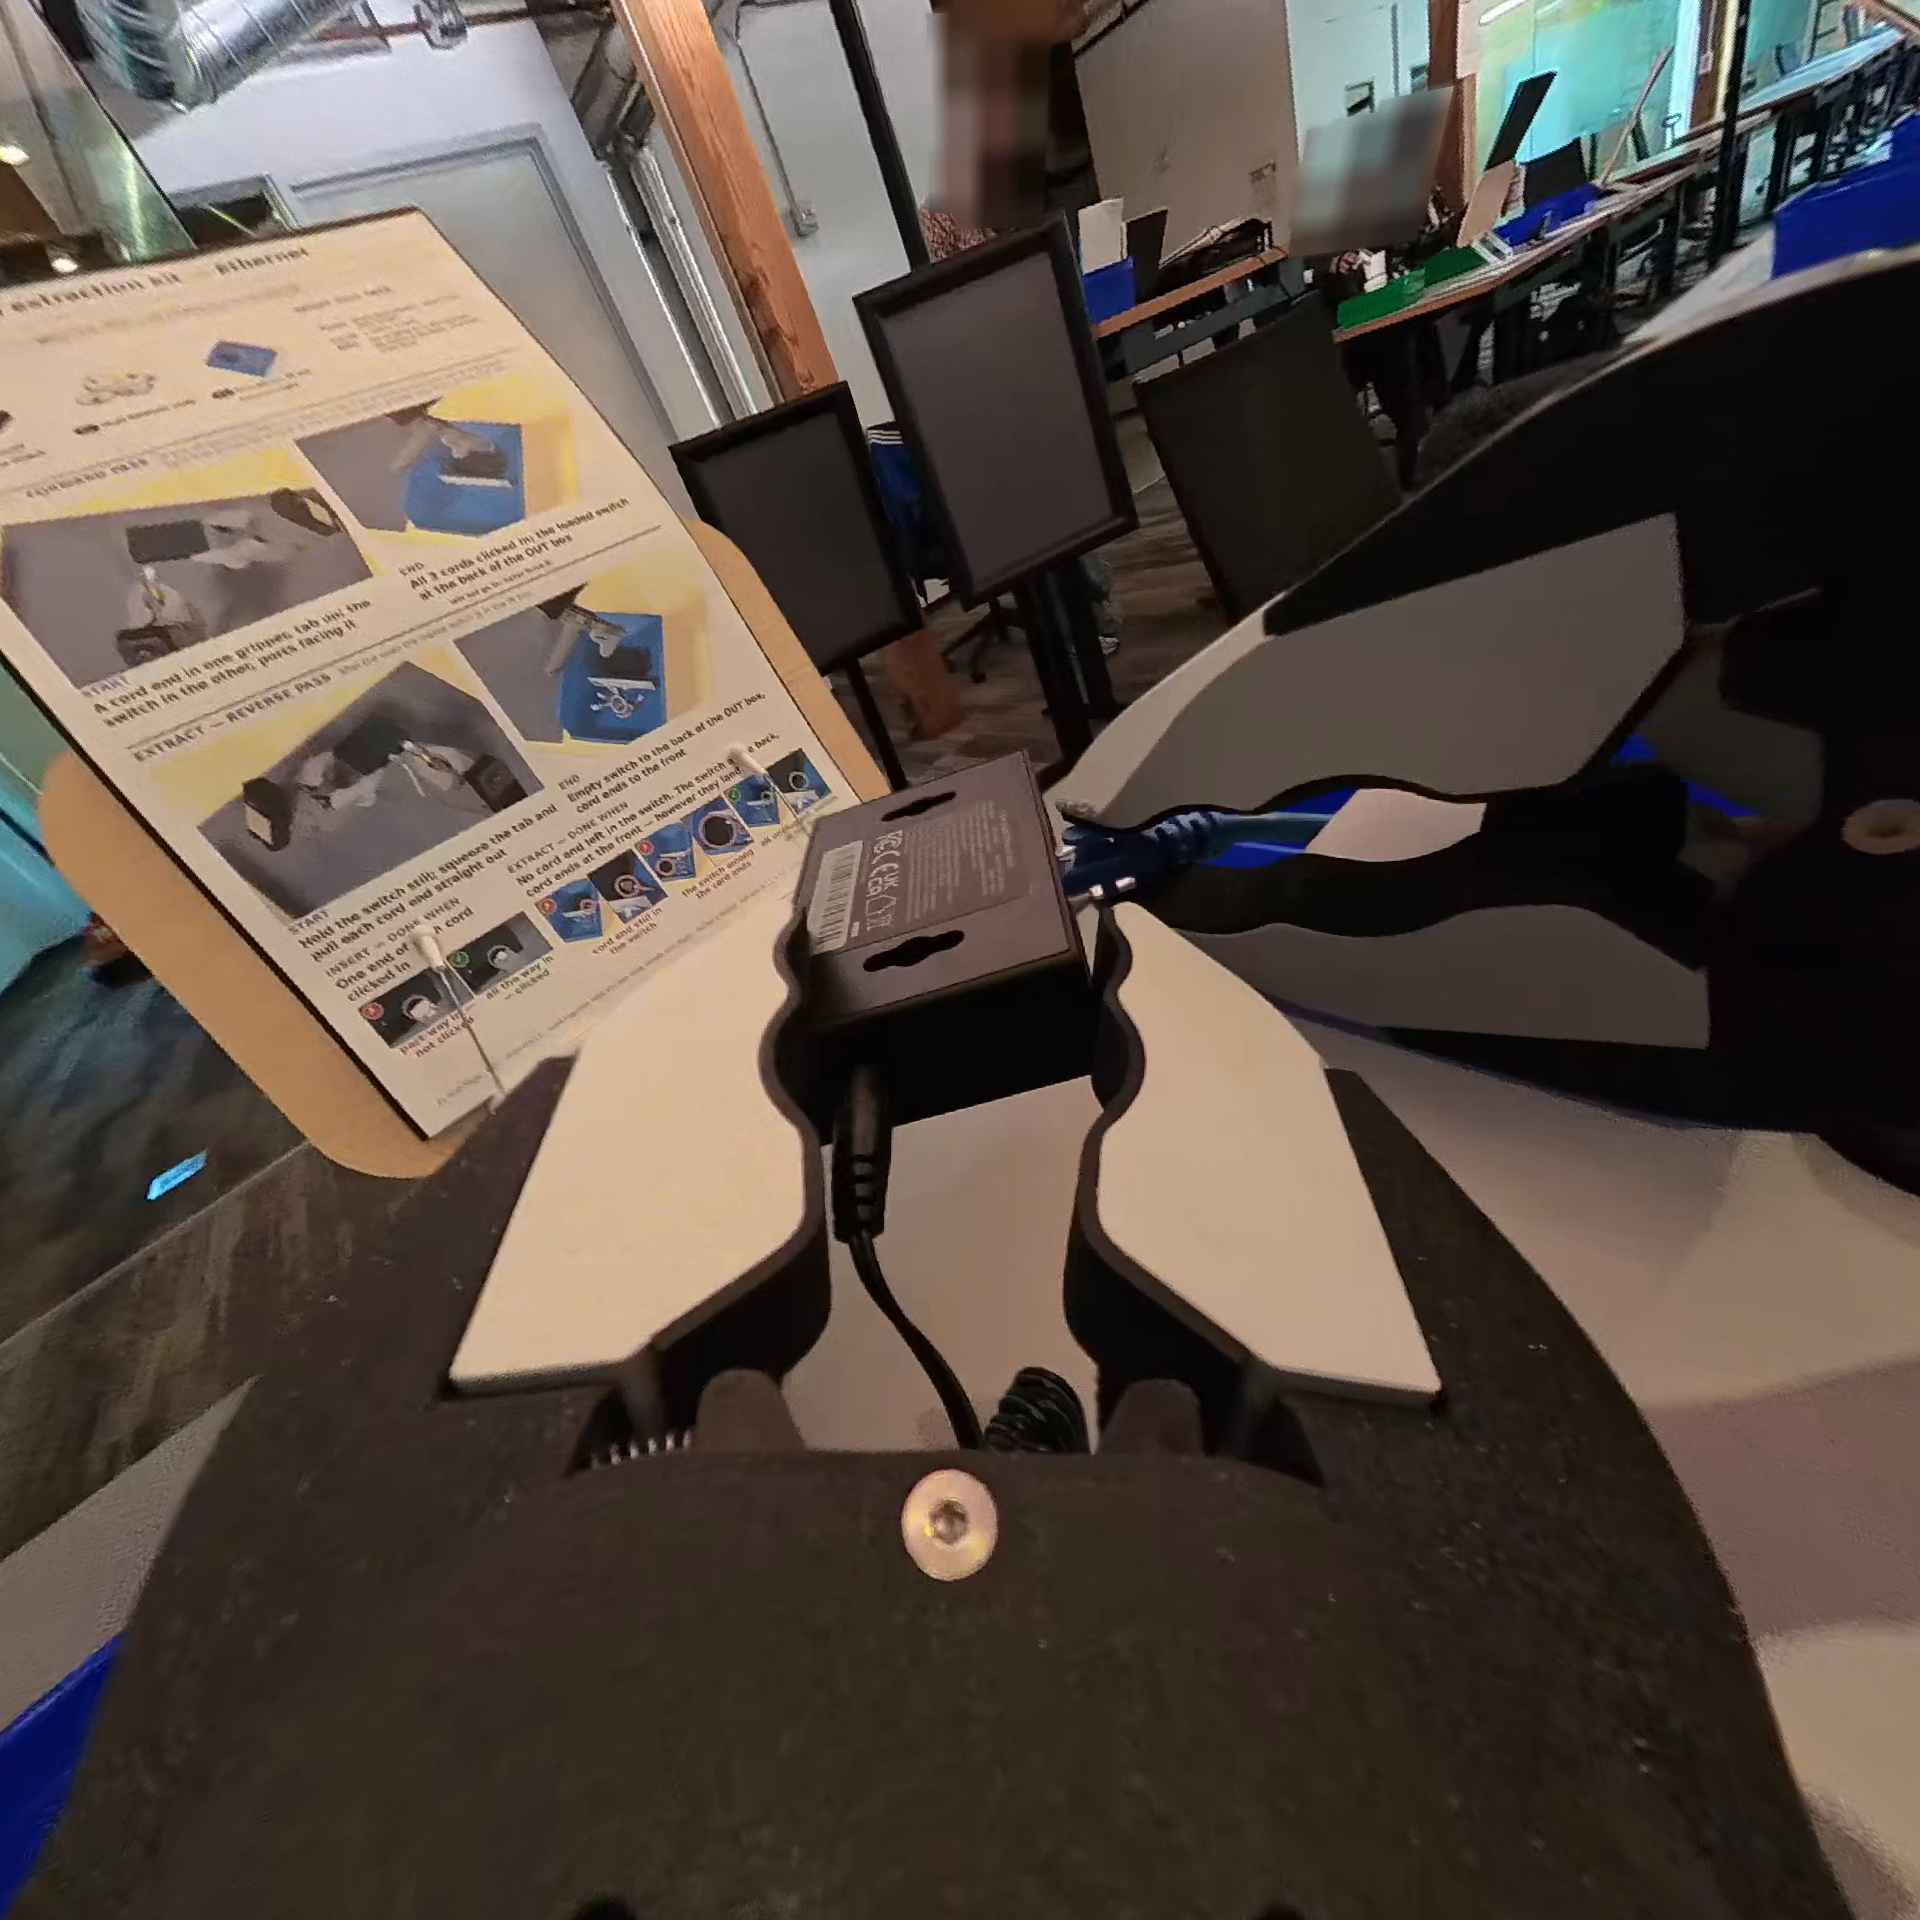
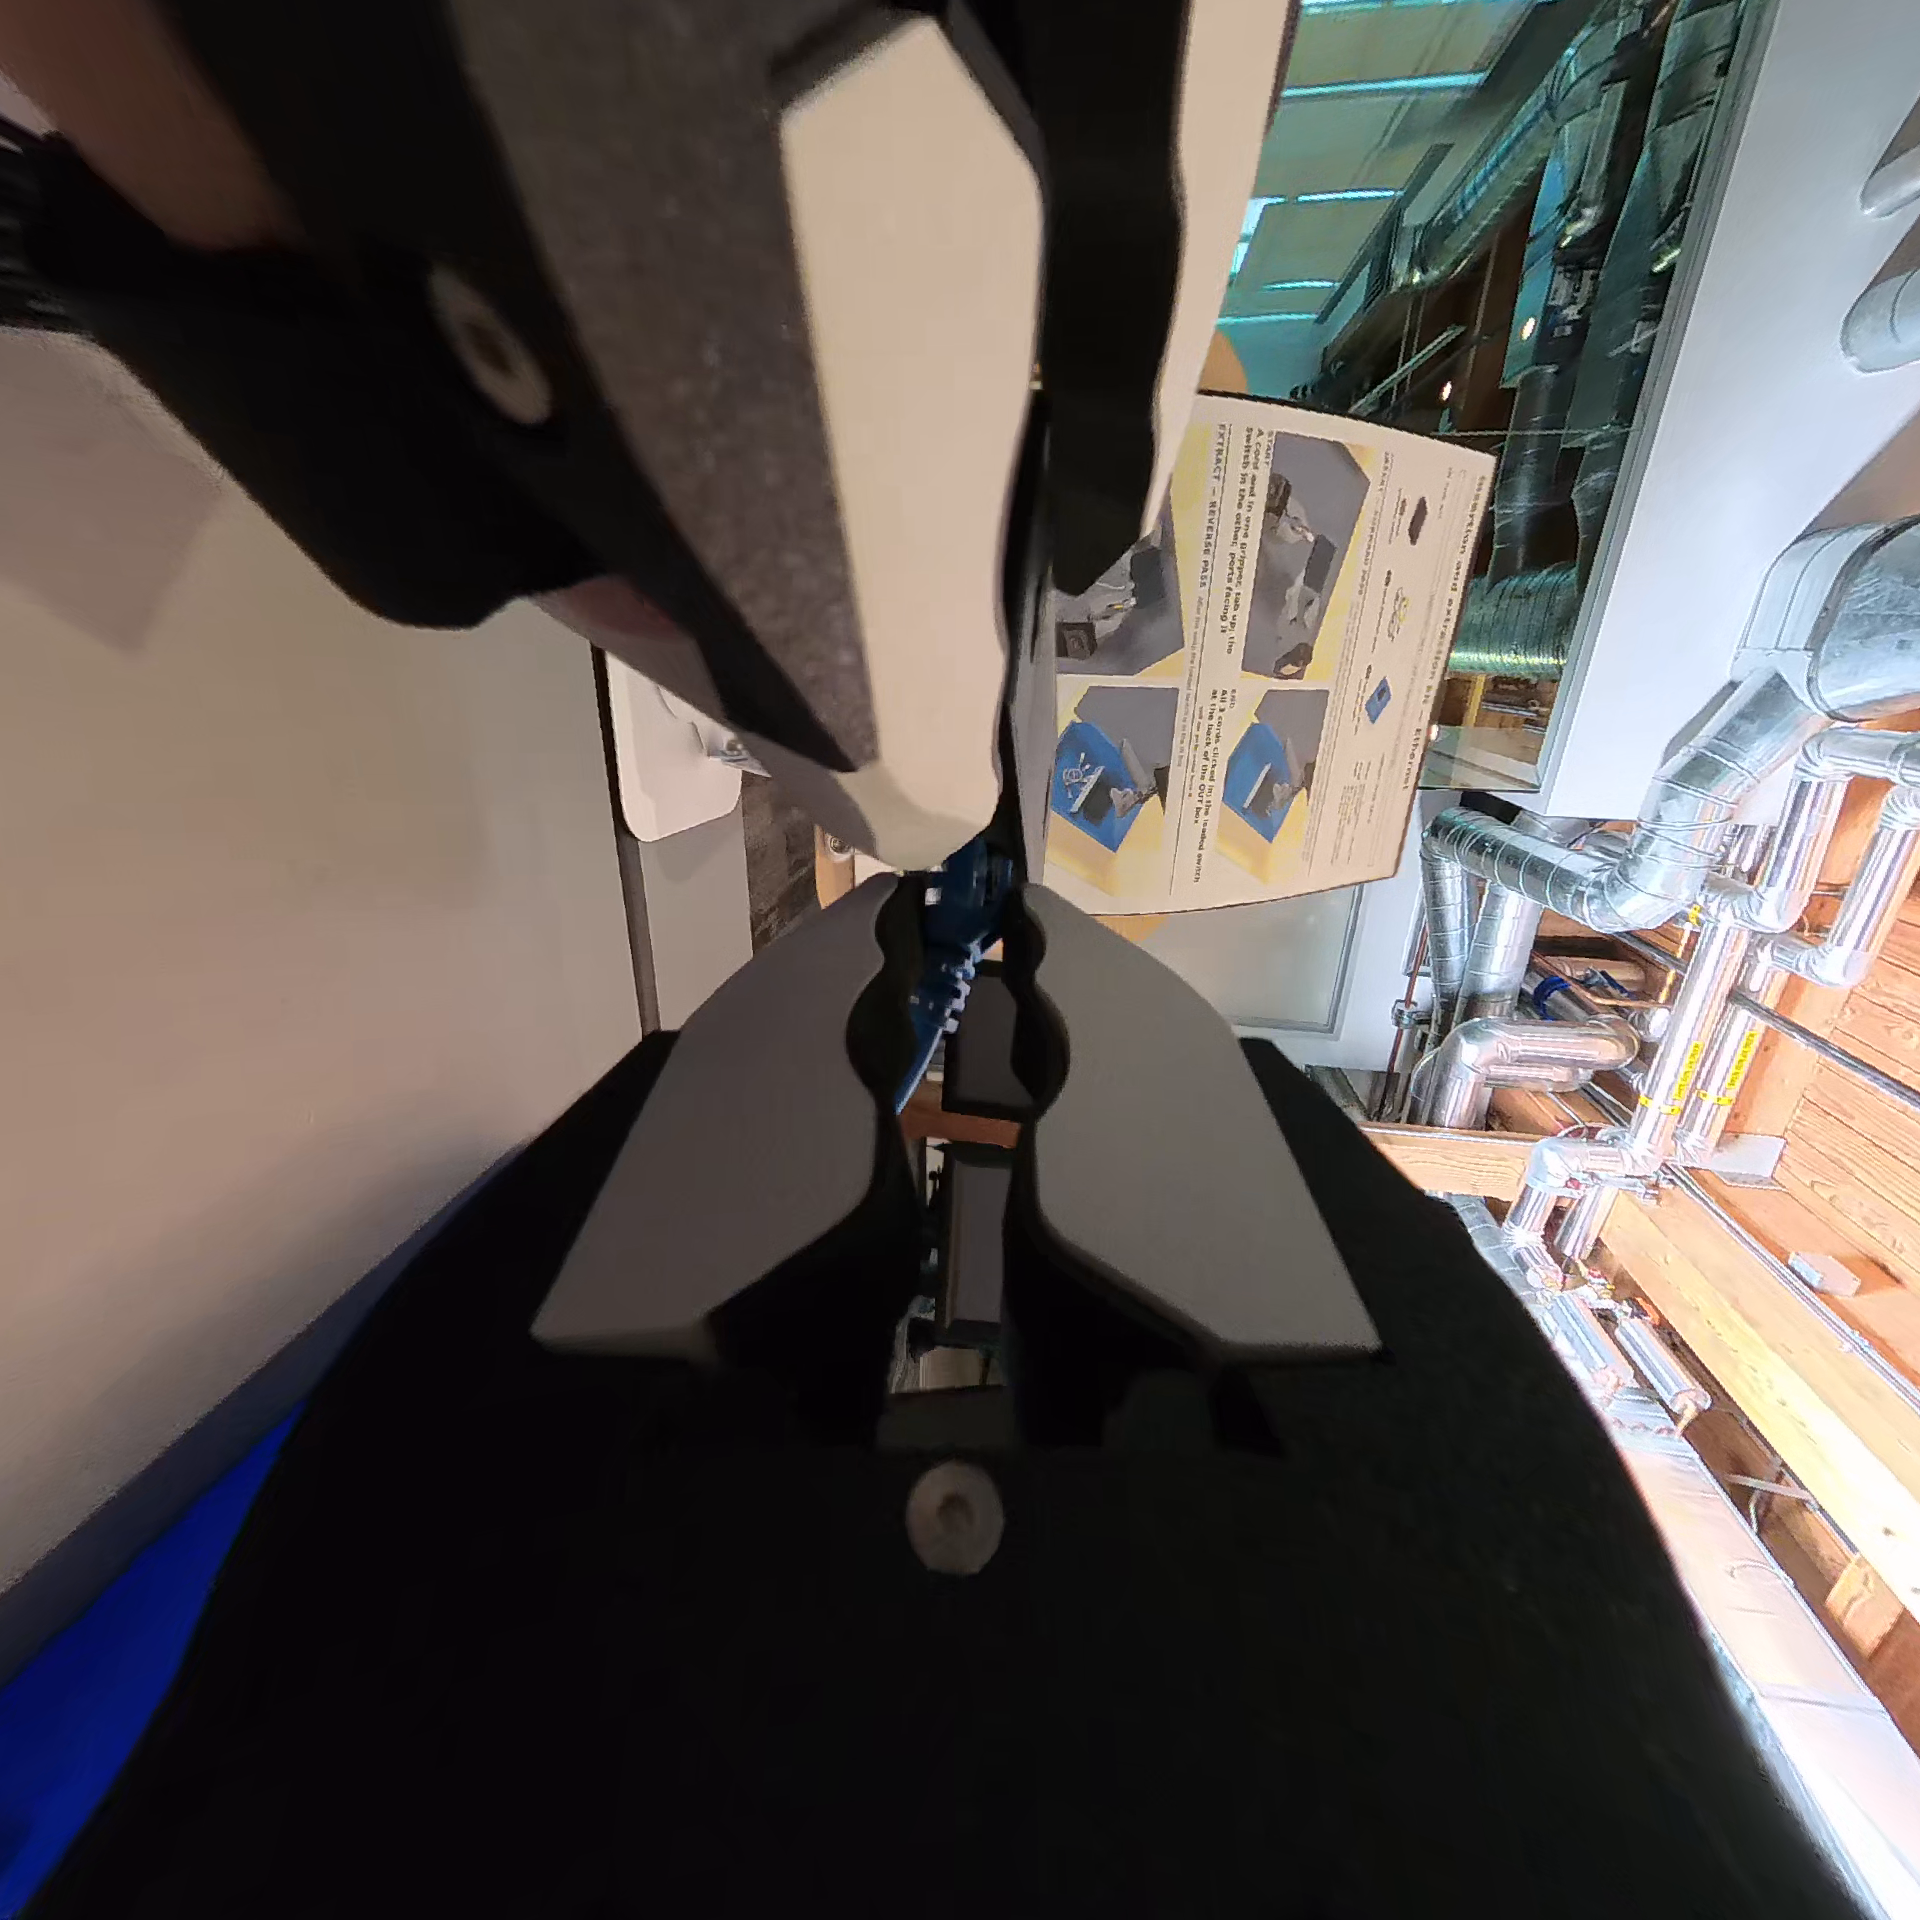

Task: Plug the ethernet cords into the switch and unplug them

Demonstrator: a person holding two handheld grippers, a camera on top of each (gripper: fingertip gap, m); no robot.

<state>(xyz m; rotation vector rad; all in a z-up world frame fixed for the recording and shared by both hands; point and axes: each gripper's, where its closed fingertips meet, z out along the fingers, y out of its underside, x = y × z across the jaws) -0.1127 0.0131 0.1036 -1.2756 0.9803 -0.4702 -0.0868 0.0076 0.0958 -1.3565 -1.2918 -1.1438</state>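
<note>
Two grippers share this step. Your left gripper is clamped on the black switch, held above the table. Your right gripper pinches the blue cord at the switch's port side. Keep the switch still; move the plug straight along the port.

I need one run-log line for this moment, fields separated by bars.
left gripper: shut on black switch | right gripper: shut on blue ethernet plug | plug at switch side, seating unclear
</note>
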